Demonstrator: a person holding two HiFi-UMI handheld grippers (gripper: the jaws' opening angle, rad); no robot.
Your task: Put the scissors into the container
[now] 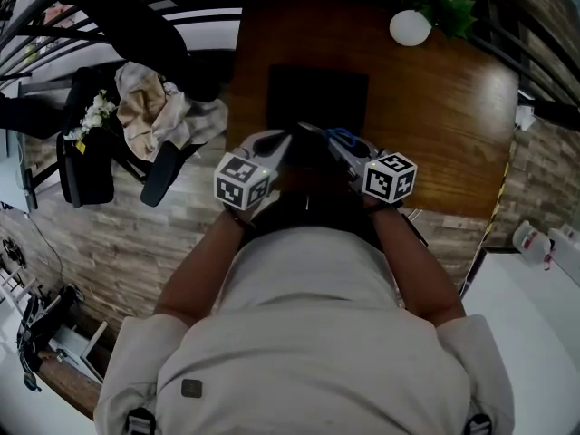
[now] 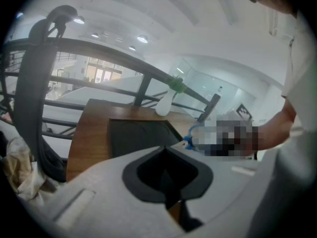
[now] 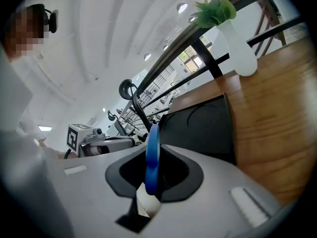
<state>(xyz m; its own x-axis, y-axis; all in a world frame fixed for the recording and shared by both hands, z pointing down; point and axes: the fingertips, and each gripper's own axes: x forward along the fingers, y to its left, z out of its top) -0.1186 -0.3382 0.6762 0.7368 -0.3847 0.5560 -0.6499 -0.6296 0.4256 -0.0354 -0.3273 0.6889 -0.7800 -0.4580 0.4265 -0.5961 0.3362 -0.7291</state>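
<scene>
Scissors [image 3: 151,155] are clamped by their blue handle between the jaws of the right gripper [image 3: 154,180]. They are held over the near edge of the table [image 3: 277,133], just short of the dark container [image 3: 200,128]. The left gripper [image 2: 167,177] has its jaws together with nothing in them. This looks like the carrying step. Next, the right gripper would need to reach forward over the container, lower, and let go.
</scene>
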